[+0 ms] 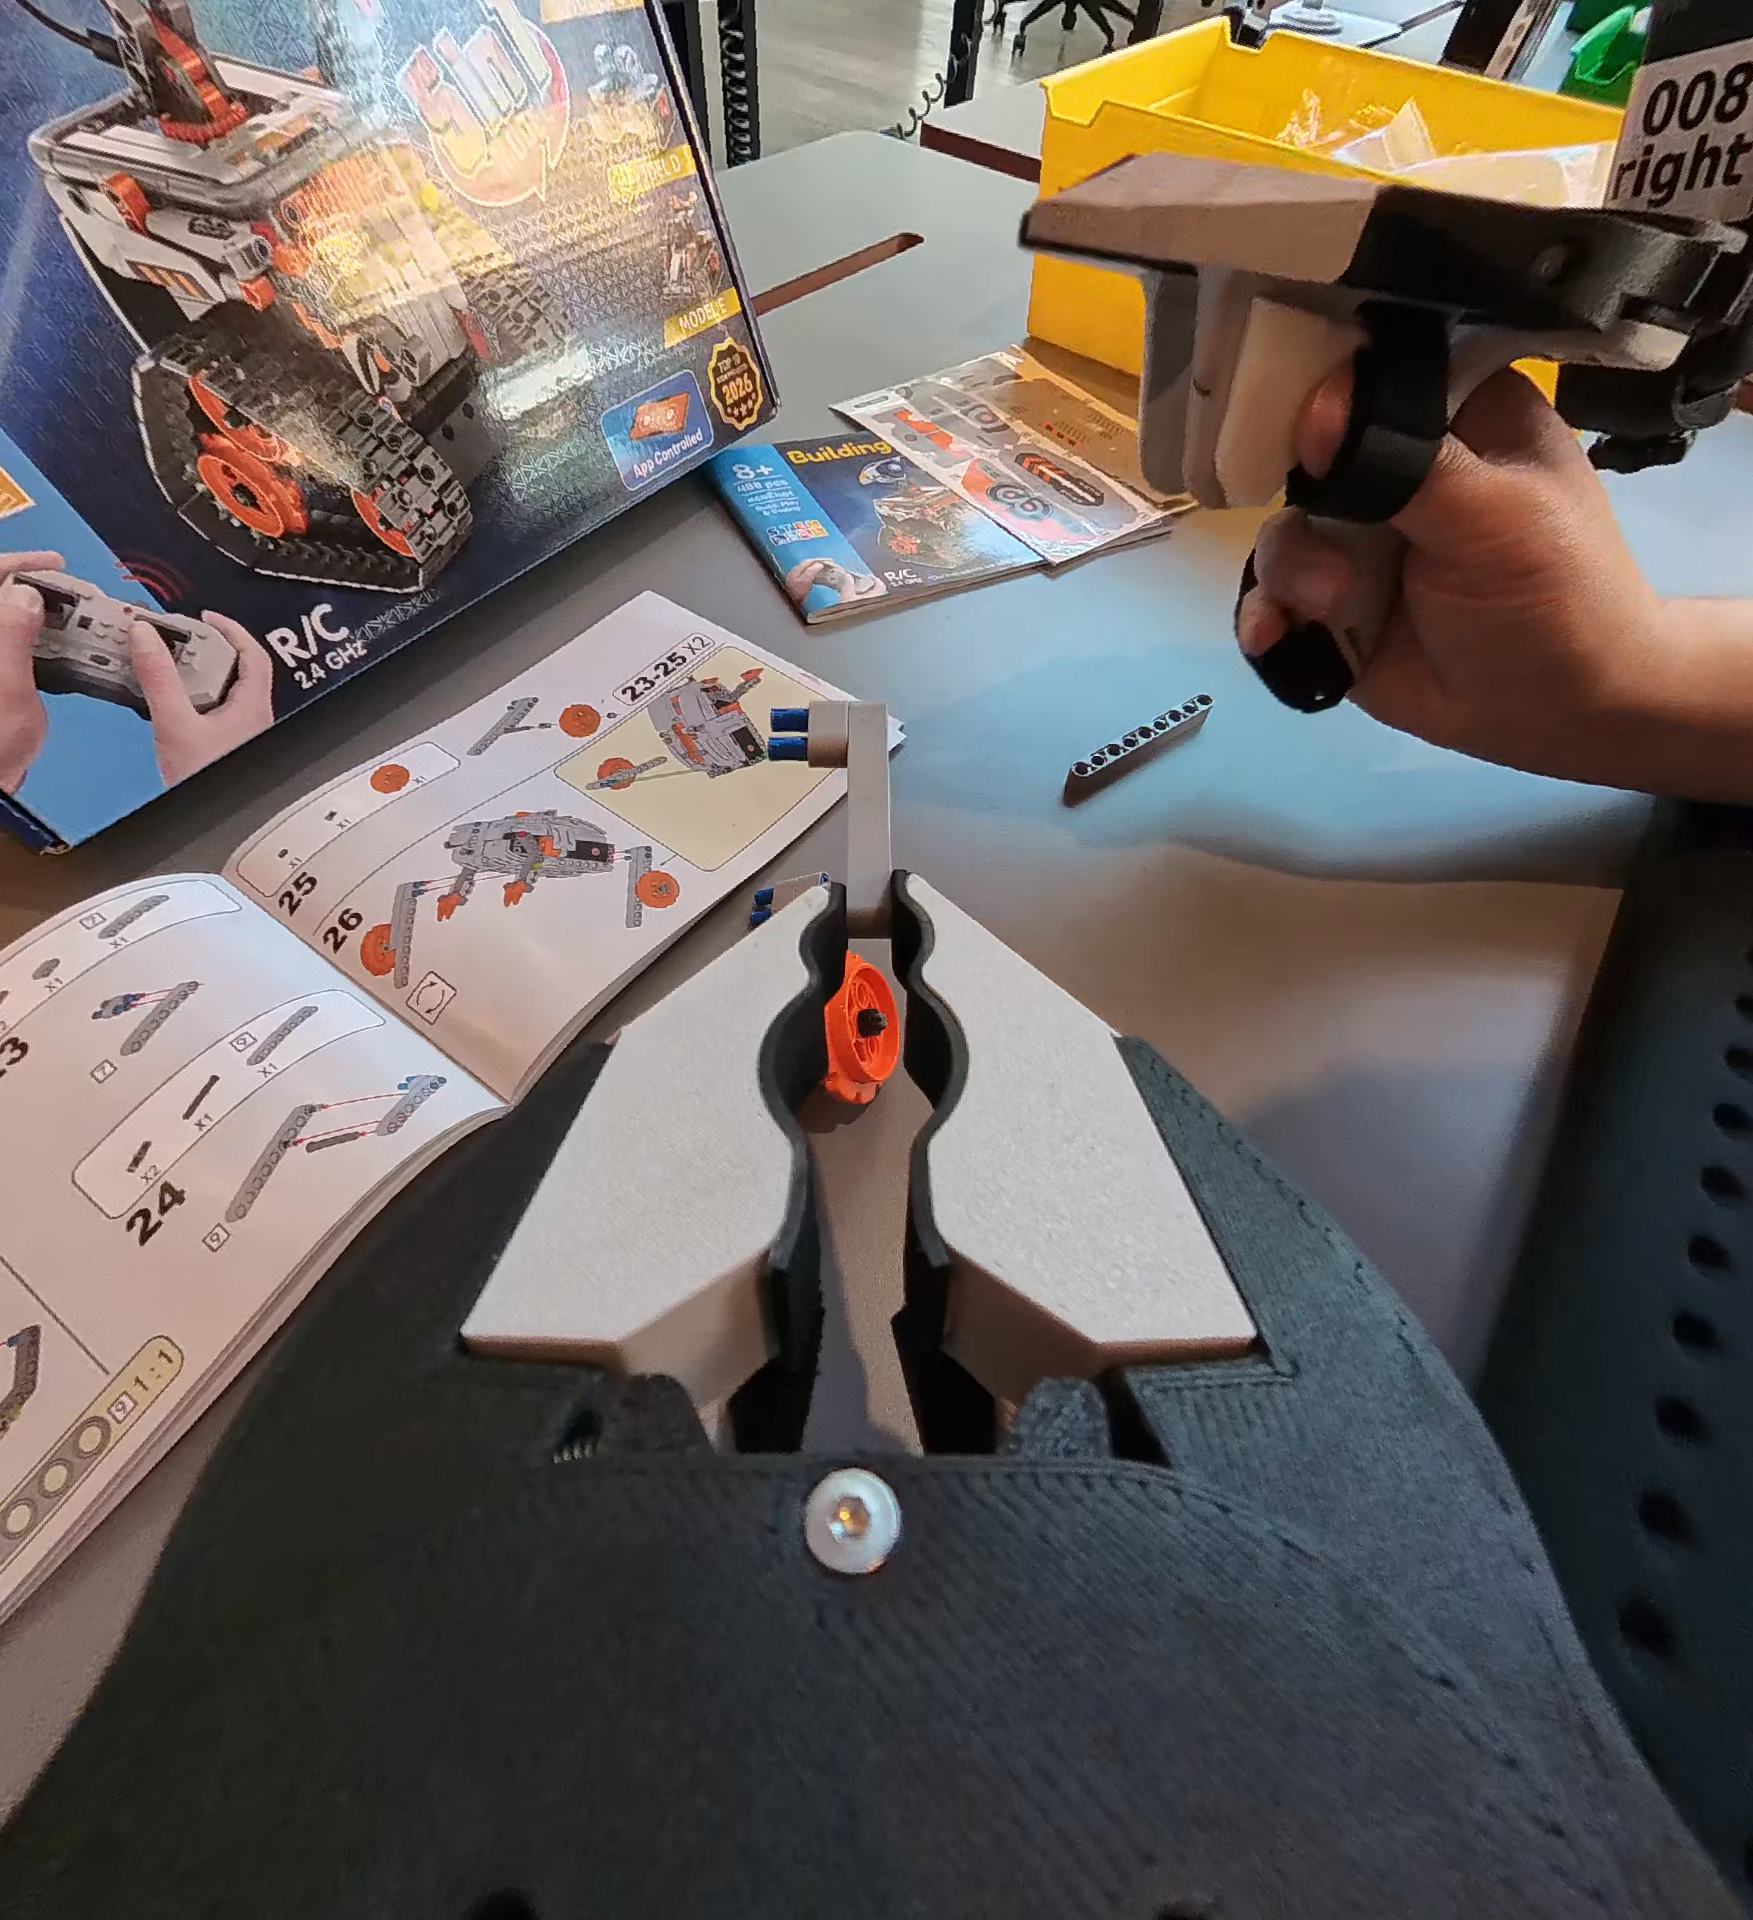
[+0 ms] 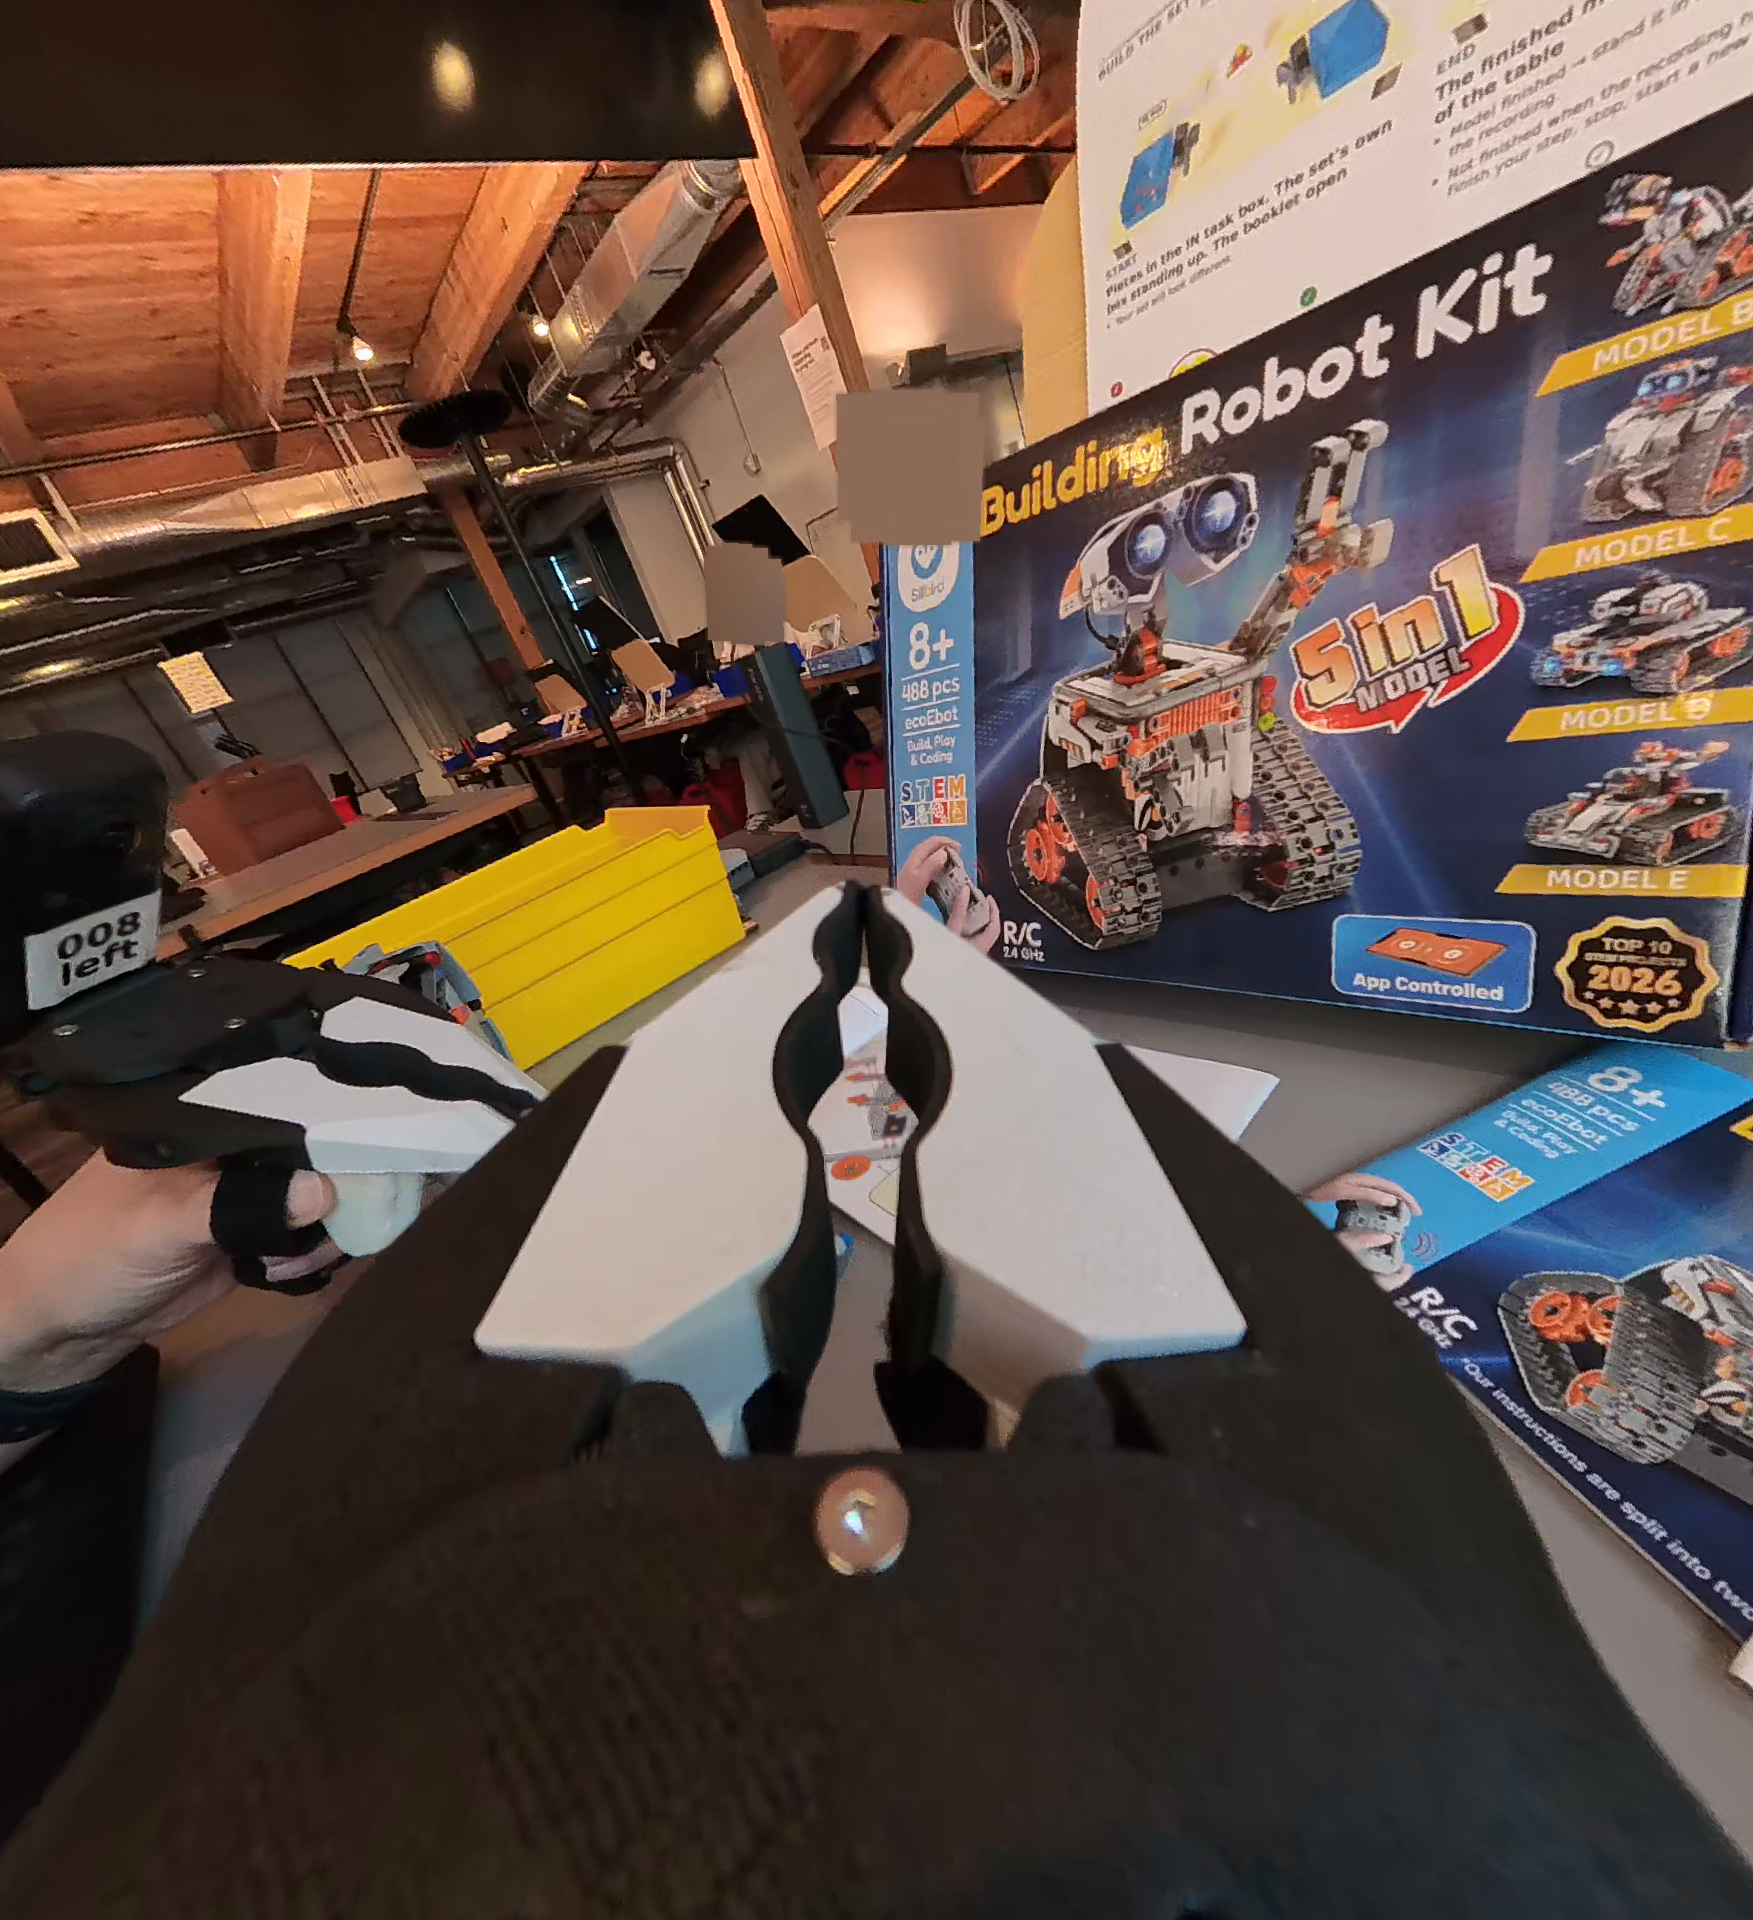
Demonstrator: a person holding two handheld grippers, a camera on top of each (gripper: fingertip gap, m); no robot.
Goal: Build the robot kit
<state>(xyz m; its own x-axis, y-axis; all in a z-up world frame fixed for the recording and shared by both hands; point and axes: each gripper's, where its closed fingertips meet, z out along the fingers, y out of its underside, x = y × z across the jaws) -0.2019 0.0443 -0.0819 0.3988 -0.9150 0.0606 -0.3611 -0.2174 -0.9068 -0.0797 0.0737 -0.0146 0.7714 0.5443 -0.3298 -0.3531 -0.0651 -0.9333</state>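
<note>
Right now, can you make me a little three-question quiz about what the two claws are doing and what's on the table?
1. True or false: the left claw is clamped on a grey beam assembly with an orange wheel and blue pins.
2. Which thing lies under the left claw's tips?
A. the open instruction booklet
B. the yellow bin
C. the sticker sheet
3. Fill in: the right claw is shut and holds ____.

Key: 1 true; 2 A; 3 nothing. A loose grey beam lies on the table, apart from both claws.
</note>
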